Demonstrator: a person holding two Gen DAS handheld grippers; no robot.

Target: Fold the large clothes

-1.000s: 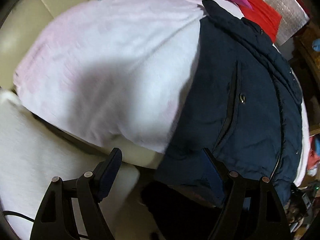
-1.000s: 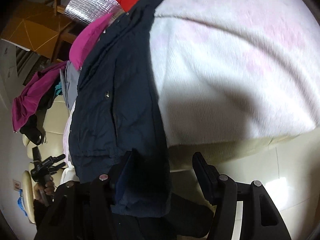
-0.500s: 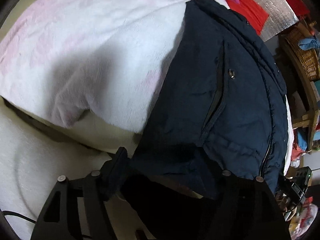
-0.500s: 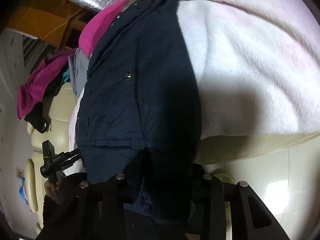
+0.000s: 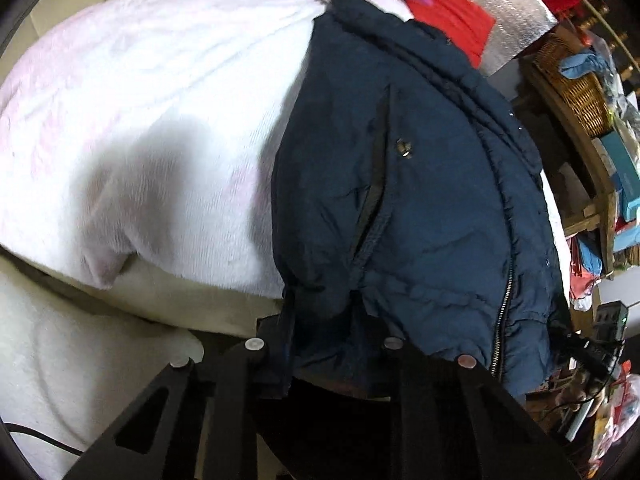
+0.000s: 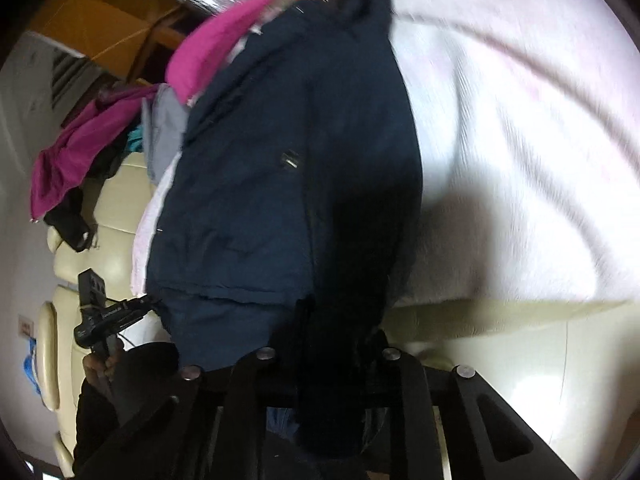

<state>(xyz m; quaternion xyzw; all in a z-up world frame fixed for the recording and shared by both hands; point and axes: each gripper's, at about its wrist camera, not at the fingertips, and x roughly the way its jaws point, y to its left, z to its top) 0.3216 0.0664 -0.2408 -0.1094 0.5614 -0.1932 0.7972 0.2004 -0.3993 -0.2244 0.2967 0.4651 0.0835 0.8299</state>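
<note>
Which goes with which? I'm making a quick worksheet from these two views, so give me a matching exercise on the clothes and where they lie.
Things:
1. navy jacket
2. pink-white blanket
3. magenta garment
4. wicker basket

Places or states:
A. on a wooden shelf
B. draped over the cream chair back
C. hem pinched by both grippers
D. spread under the jacket

Pairs: 1-C, 2-D, 3-B, 4-A

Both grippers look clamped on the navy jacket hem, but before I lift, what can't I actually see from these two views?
- Left gripper fingertips: left wrist view, buried under the navy jacket hem.
- Right gripper fingertips: right wrist view, covered by the jacket's dark fold.
- Jacket sleeves: not visible in either view.
- Jacket's underside: hidden against the white fleece blanket.
- Right wrist view: motion-blurred, so fabric detail is lost.
</note>
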